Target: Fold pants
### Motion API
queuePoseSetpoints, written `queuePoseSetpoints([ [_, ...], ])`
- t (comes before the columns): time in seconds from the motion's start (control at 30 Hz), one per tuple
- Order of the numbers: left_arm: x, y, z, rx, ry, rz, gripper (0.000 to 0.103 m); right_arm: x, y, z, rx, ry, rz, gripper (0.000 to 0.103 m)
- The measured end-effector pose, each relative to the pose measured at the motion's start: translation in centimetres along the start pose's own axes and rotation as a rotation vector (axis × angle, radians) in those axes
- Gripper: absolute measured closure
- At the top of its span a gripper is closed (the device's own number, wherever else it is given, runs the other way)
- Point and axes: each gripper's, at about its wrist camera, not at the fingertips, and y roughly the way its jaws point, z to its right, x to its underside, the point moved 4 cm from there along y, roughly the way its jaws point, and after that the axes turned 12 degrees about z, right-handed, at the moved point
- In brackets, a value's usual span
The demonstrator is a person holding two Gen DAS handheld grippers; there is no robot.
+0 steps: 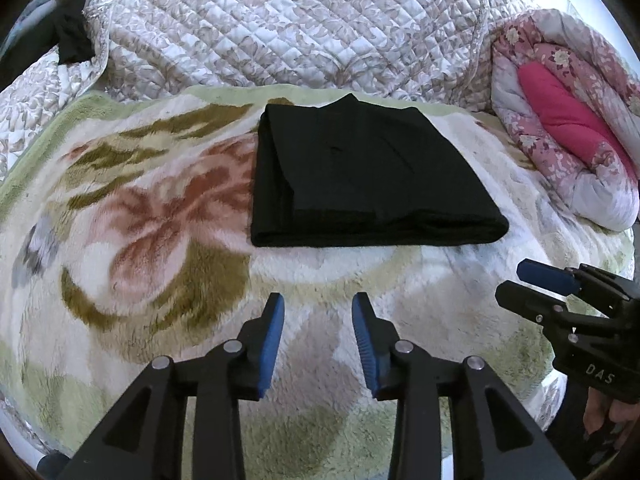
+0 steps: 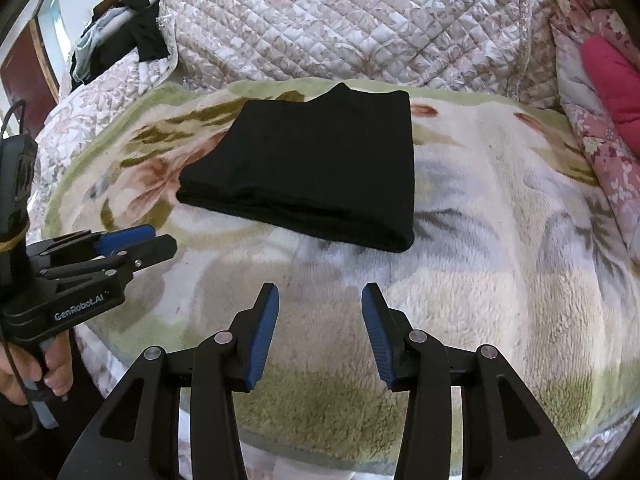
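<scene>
Black pants (image 1: 368, 172) are laid folded square on the fluffy blanket (image 1: 132, 248), left gripper (image 1: 318, 304) and right gripper (image 2: 320, 292) both held released.

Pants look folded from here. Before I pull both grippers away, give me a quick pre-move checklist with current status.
1. Black pants folded into a compact rectangle: ok.
2. Pants lying wholly on the floral blanket: ok.
3. Left gripper open, holding nothing: ok.
4. Right gripper open, holding nothing: ok.
5. Both grippers apart from the pants: ok.
6. Layers underneath even: cannot tell.
</scene>
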Motion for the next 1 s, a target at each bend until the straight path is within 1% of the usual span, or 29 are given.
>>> queuePoseSetpoints([
  [0.23,0.5,1.6,-0.8,-0.025,-0.012,-0.020,0.065,0.7,1.6,0.5,0.011,0.011,-0.028,0.058],
  [0.37,0.8,1.7,-0.7,-0.027,-0.005,-0.011,0.061,0.9,1.8,0.2,-0.005,0.004,-0.017,0.047],
  [0.43,0.8,1.6,-0.7,-0.026,-0.006,-0.010,0.060,0.9,1.9,-0.1,0.000,-0.009,-0.013,0.045],
  [1.0,0.9,1.8,-0.6,-0.028,0.005,-0.009,0.057,1.0,1.9,-0.1,0.017,-0.013,-0.007,0.044],
])
